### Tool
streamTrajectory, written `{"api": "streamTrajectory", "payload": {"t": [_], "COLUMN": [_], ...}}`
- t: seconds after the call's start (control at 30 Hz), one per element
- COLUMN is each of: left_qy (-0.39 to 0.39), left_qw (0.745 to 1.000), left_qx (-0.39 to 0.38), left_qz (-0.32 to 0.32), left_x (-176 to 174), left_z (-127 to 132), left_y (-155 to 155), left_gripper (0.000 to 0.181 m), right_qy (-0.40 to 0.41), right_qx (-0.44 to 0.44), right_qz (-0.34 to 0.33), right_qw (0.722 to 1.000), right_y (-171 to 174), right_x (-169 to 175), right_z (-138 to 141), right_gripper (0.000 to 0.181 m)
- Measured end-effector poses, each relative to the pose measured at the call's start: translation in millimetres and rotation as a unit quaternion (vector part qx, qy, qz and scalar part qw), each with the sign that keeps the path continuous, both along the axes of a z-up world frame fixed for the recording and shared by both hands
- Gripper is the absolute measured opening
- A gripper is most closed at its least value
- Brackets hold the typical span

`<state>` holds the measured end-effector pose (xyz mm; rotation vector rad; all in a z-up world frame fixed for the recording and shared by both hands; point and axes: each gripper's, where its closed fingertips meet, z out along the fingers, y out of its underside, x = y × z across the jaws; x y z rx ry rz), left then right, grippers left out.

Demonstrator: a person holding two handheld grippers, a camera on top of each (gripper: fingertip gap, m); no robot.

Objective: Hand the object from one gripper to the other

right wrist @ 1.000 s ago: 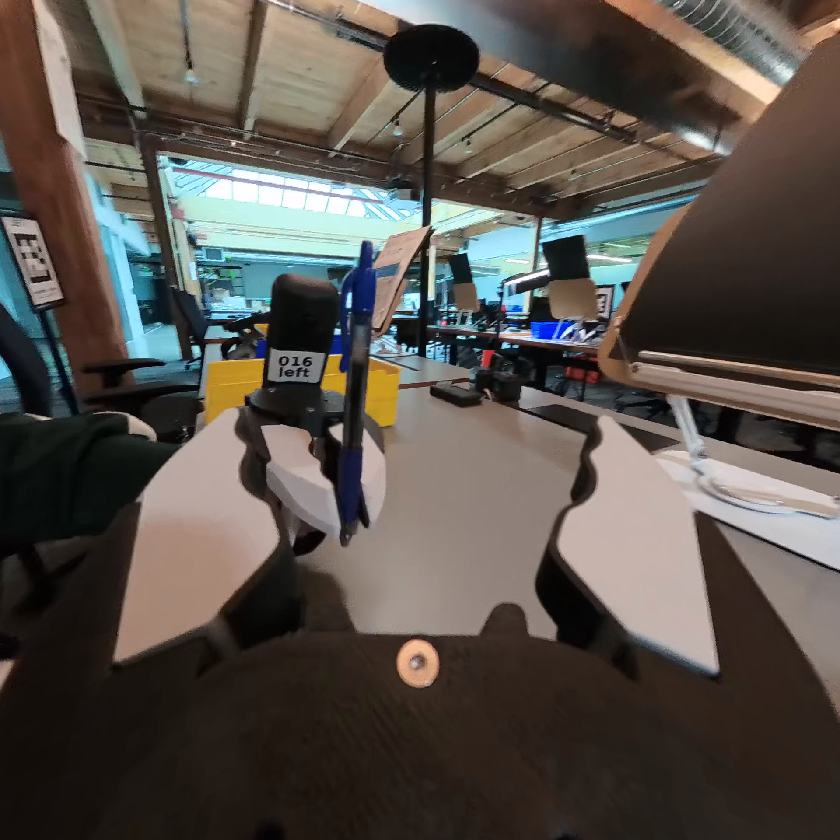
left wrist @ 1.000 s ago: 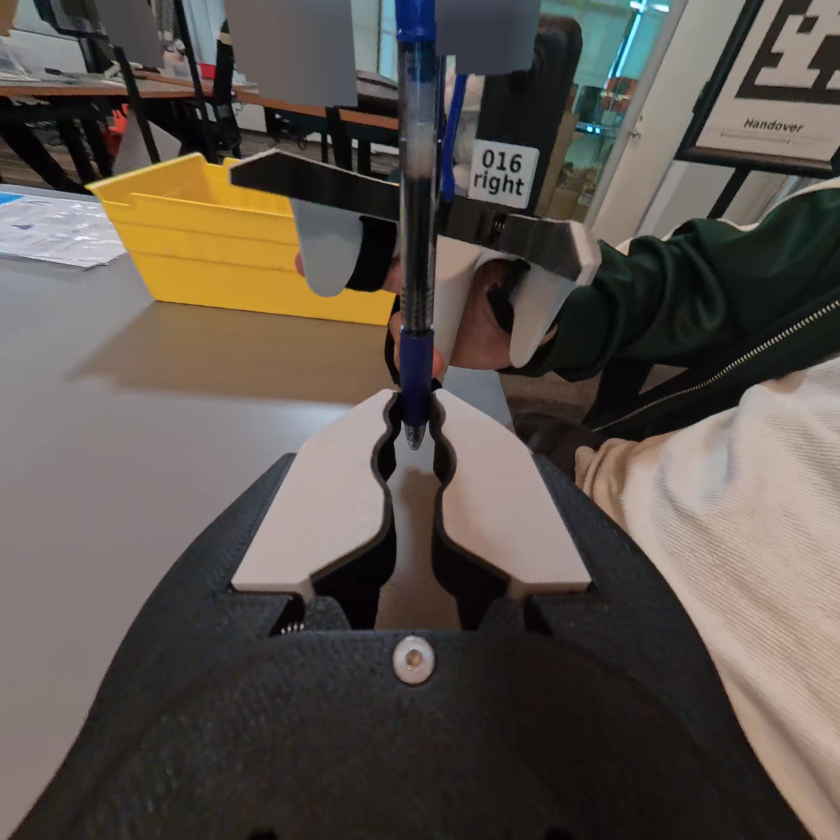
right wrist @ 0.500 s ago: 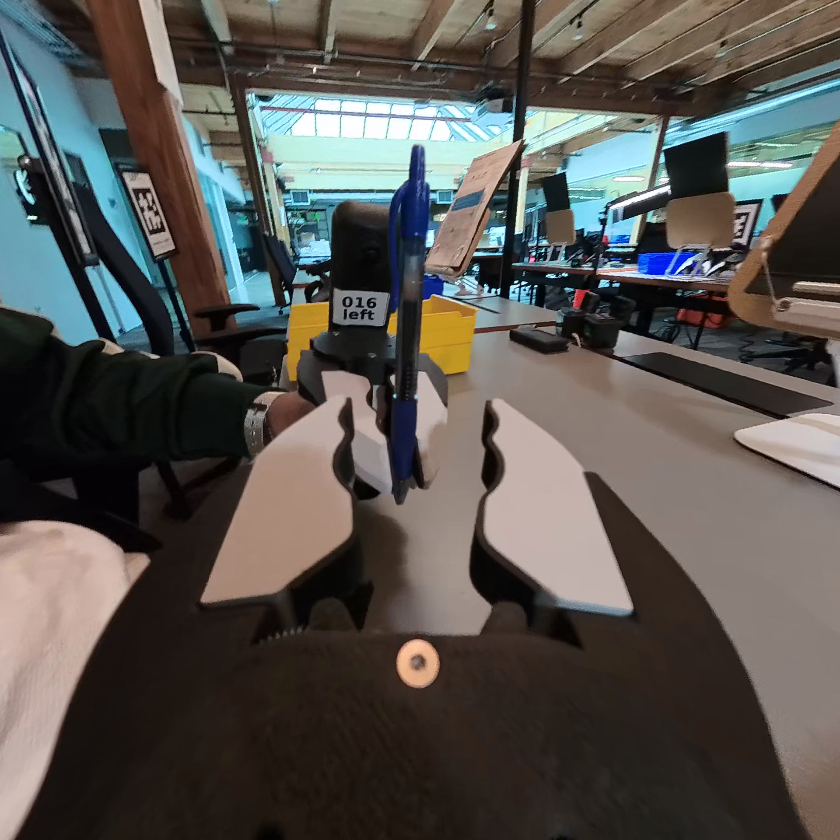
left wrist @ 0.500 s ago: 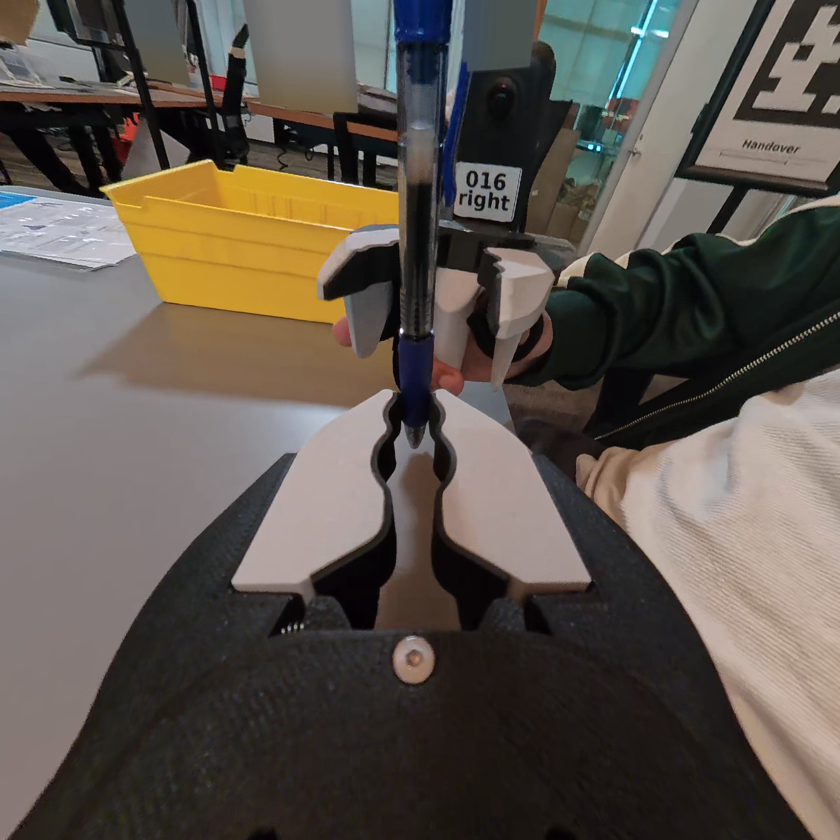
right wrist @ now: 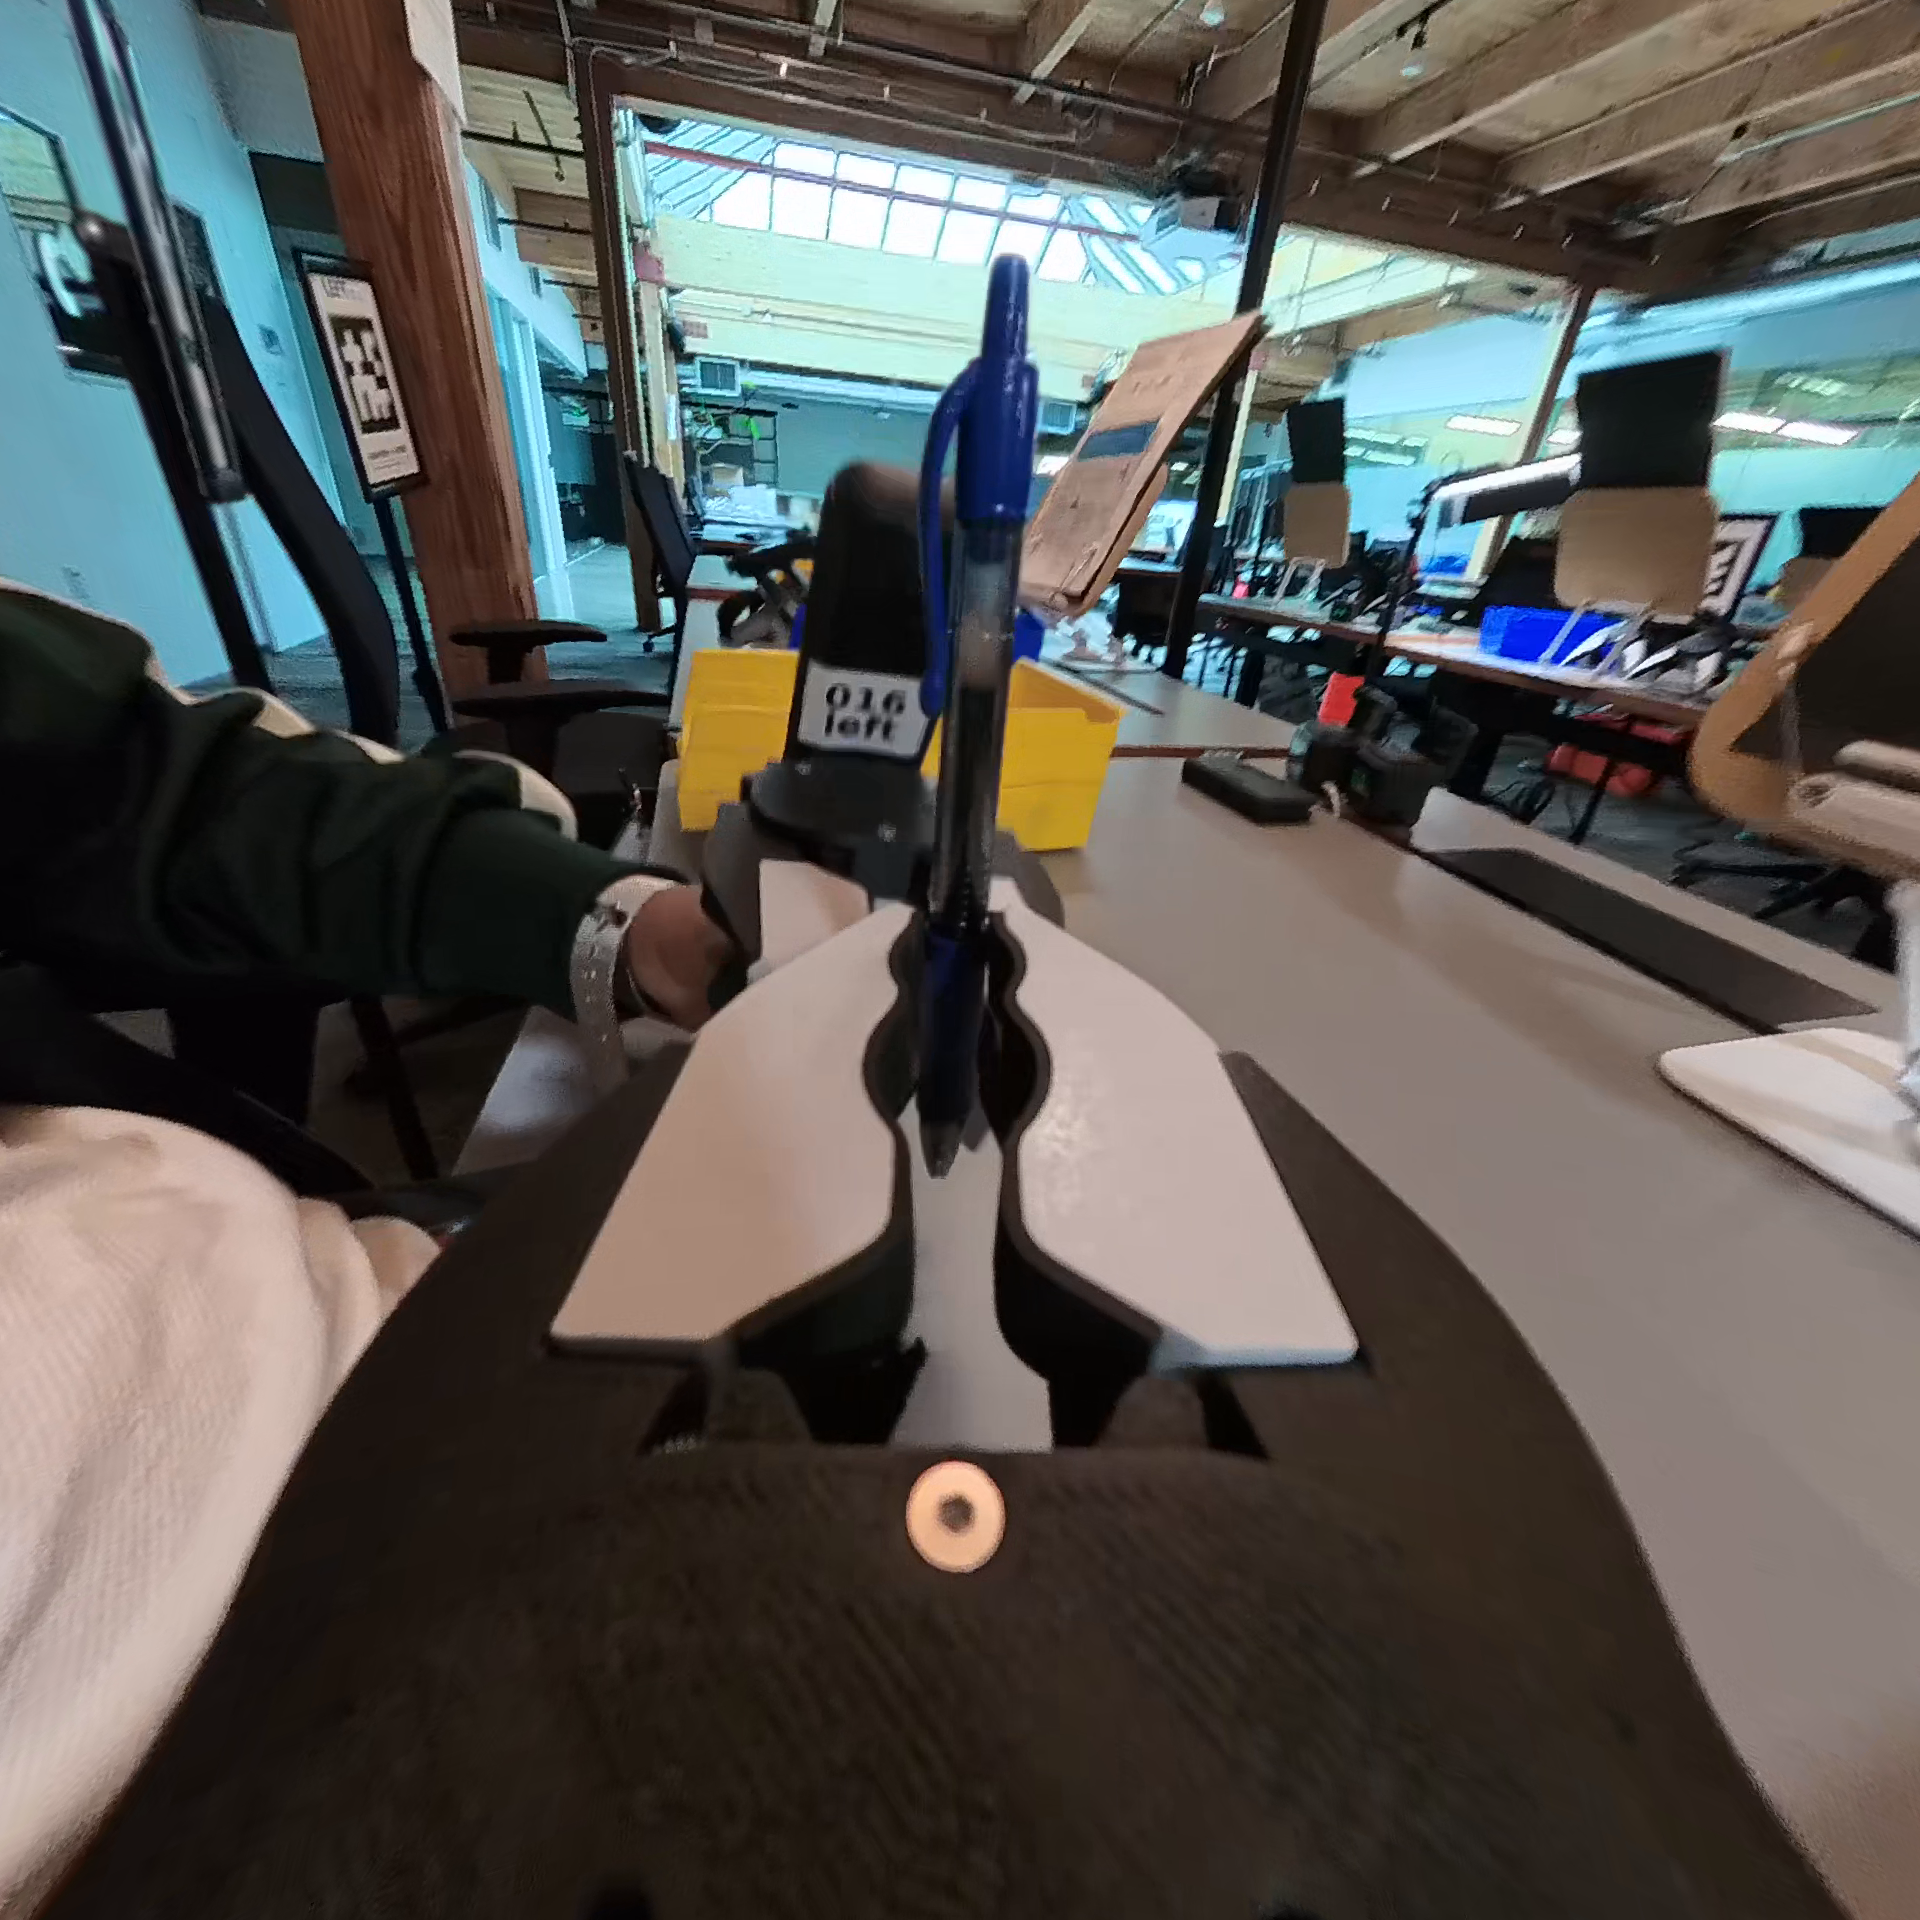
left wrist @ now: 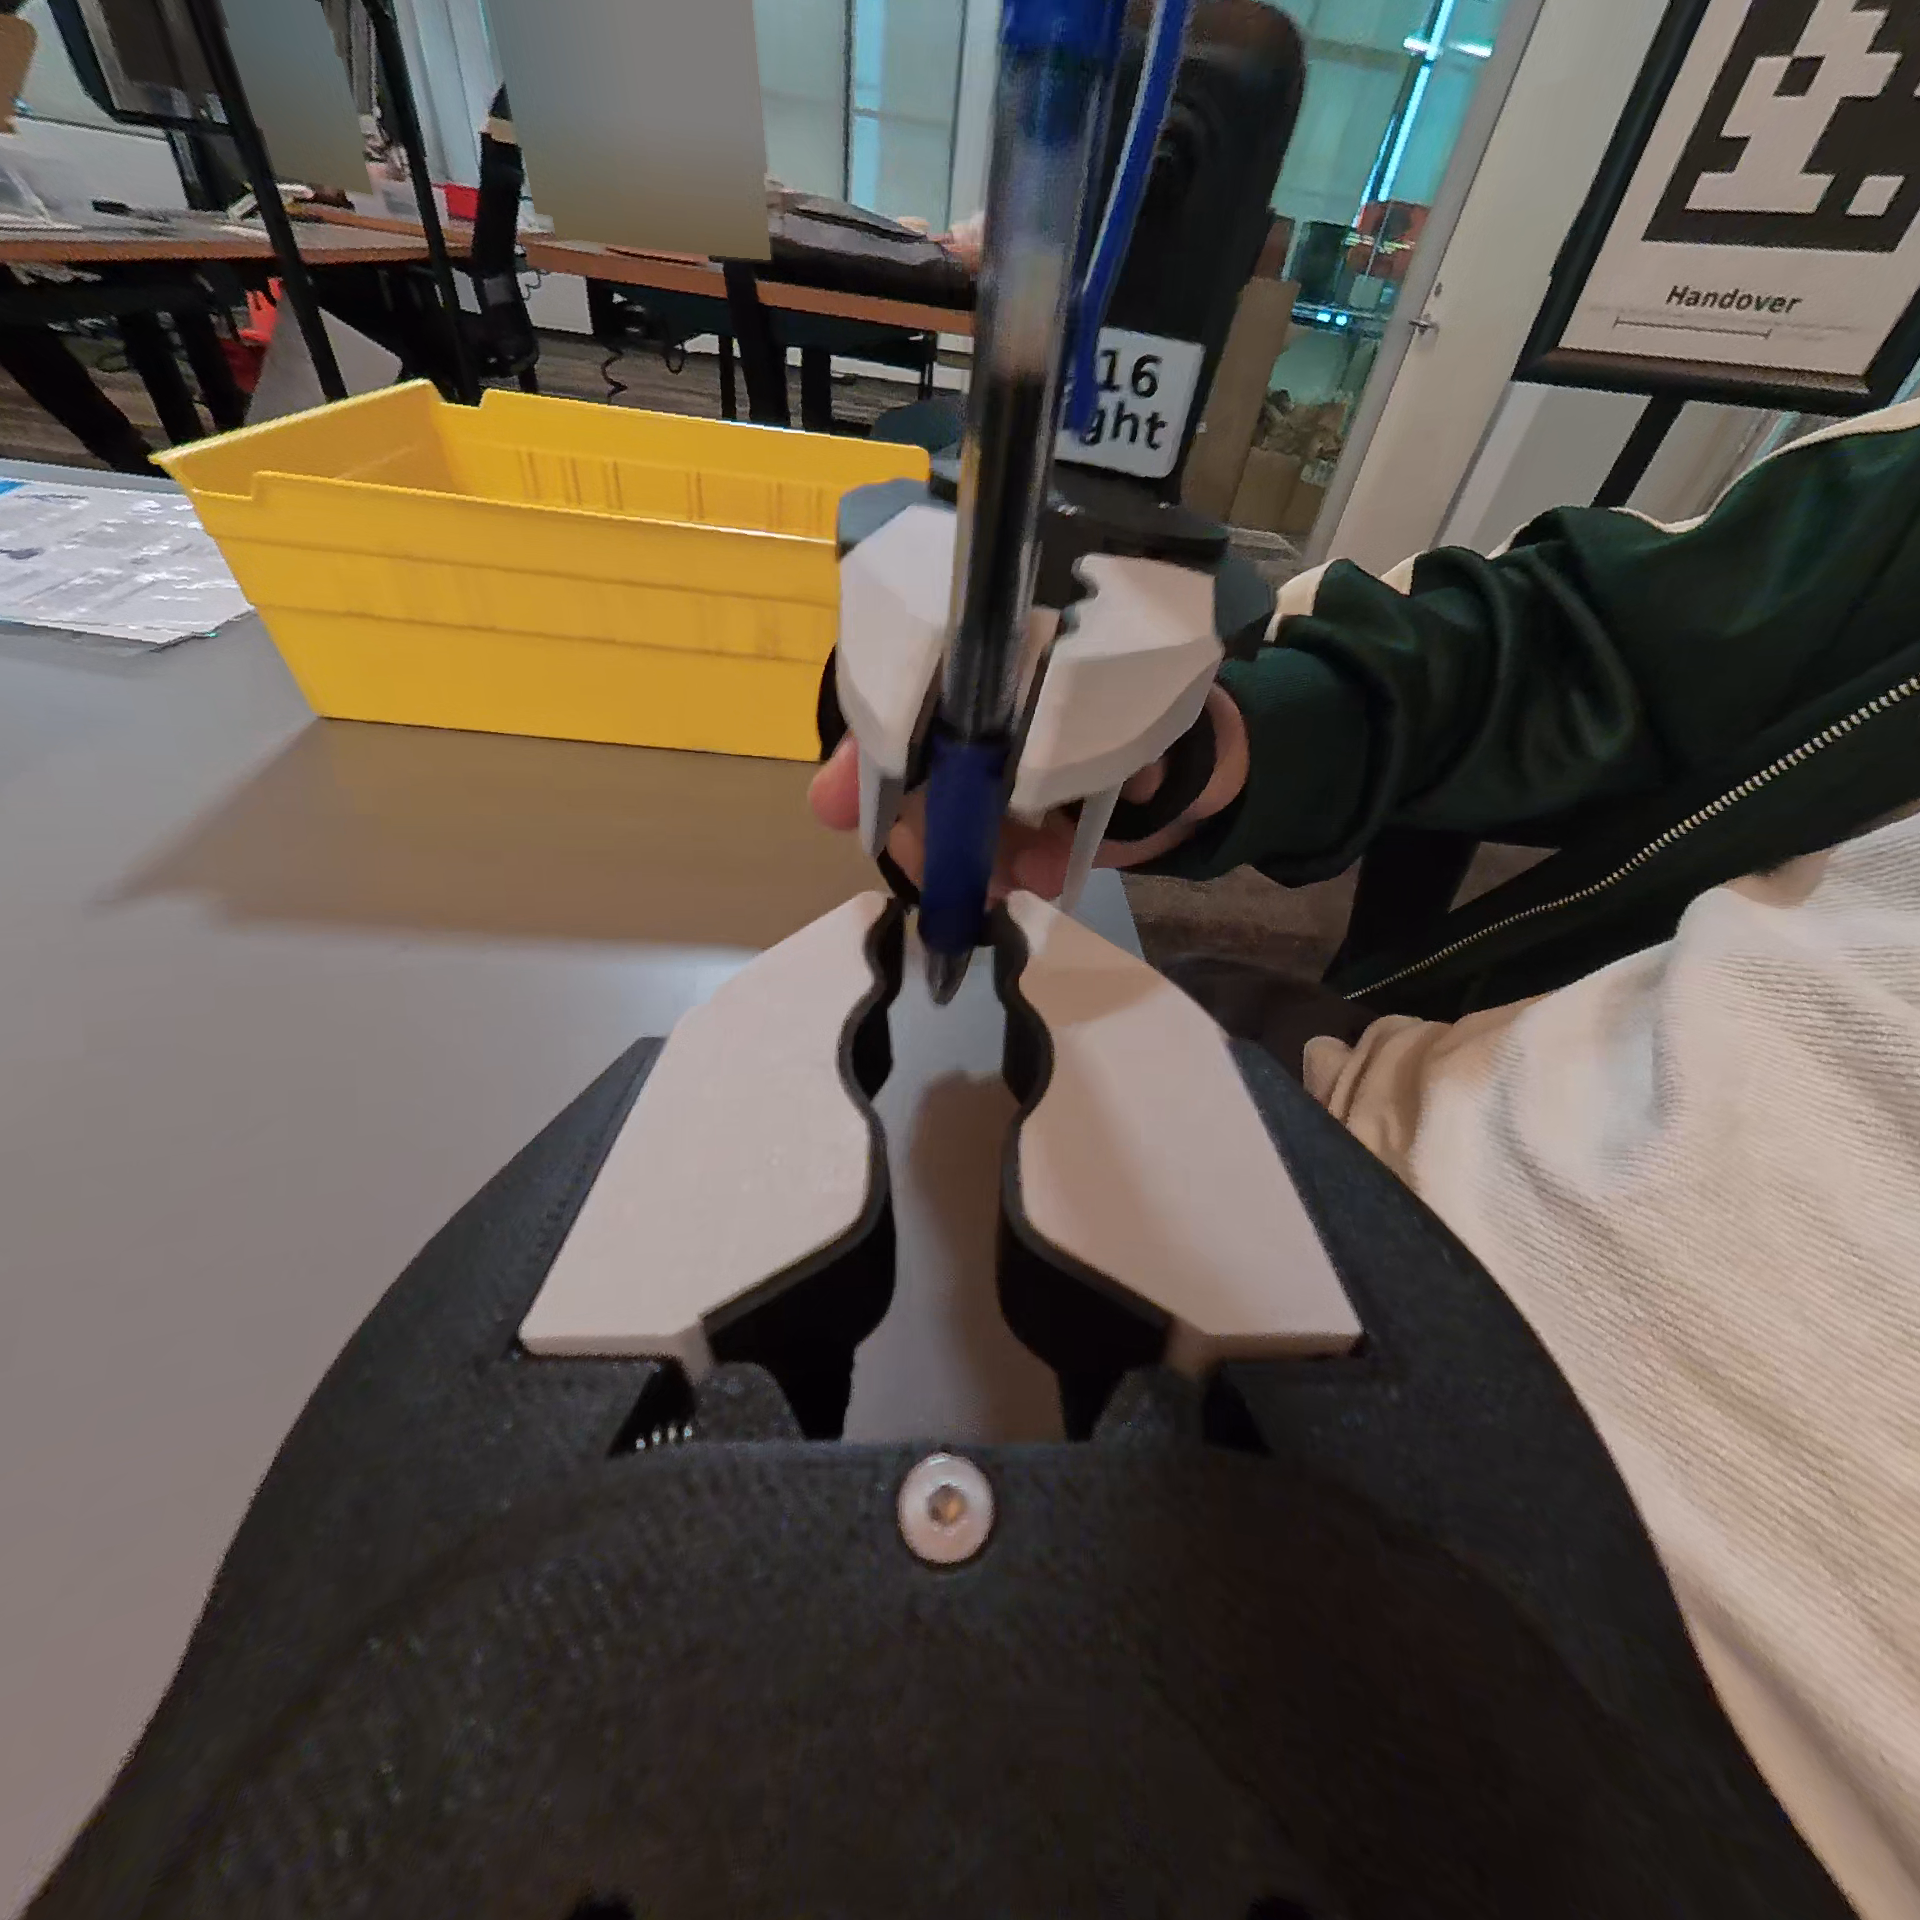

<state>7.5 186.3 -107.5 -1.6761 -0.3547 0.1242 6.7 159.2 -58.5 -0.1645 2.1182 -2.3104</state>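
Observation:
A blue pen [left wrist: 977,520] with a clear barrel stands upright, tip down, between the two grippers. My right gripper [right wrist: 956,925] is shut on its blue grip section [right wrist: 951,1029]. In the left wrist view the right gripper [left wrist: 977,821] faces me with both white fingers pressed on the pen. My left gripper [left wrist: 943,914] has its jaws slightly parted, with a thin gap on each side of the pen tip [left wrist: 940,966]. The left gripper's black housing [right wrist: 862,623] shows just behind the pen in the right wrist view, its fingers mostly hidden.
A yellow bin [left wrist: 520,603] stands on the grey table [left wrist: 312,935] behind the grippers; it also shows in the right wrist view [right wrist: 1049,748]. Papers [left wrist: 94,561] lie at far left. A white lamp base [right wrist: 1808,1101] and a black mat [right wrist: 1662,935] lie to the right. A green sleeve [left wrist: 1507,675] reaches in. About 5 cm separates my left fingertips from my right.
My right gripper came in wide open, moved onto the pen and shut on its grip. My left gripper's jaws have parted slightly, and the pen now tilts and blurs.

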Motion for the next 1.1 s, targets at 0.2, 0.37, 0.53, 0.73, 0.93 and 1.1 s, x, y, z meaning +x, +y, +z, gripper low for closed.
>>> {"api": "streamTrajectory", "payload": {"t": [0.2, 0.37, 0.53, 0.73, 0.93, 1.1], "left_qy": [-0.026, -0.027, -0.033, -0.04, -0.035, -0.038], "left_qw": [0.999, 0.999, 0.998, 0.998, 0.998, 0.998], "left_qx": [-0.006, -0.012, -0.015, -0.02, -0.03, -0.03], "left_qz": [0.017, 0.03, 0.05, 0.045, 0.043, 0.045], "left_x": [-6.3, -9.3, -15.1, -15.1, -13.1, -14.5], "left_z": [-8.7, -10.5, -13.6, -17.5, -19.7, -20.8], "left_y": [-2.4, -3.7, -6.9, -4.4, -3.6, -4.4], "left_gripper": [0.034, 0.036, 0.036, 0.036, 0.036, 0.036], "right_qy": [-0.028, -0.056, -0.152, -0.229, -0.188, -0.051], "right_qx": [0.016, 0.137, 0.326, 0.392, 0.36, 0.336], "right_qz": [-0.112, -0.299, -0.49, -0.514, -0.526, -0.502], "right_qw": [0.993, 0.943, 0.794, 0.728, 0.747, 0.796], "right_y": [48.1, 152.4, 304.0, 356.4, 339.2, 290.3], "right_x": [-44.5, -138.2, -214.6, -223.0, -229.1, -210.5], "right_z": [67.7, 76.2, -16.1, -75.1, -53.7, 6.0], "right_gripper": [0.012, 0.012, 0.012, 0.012, 0.06, 0.052]}}
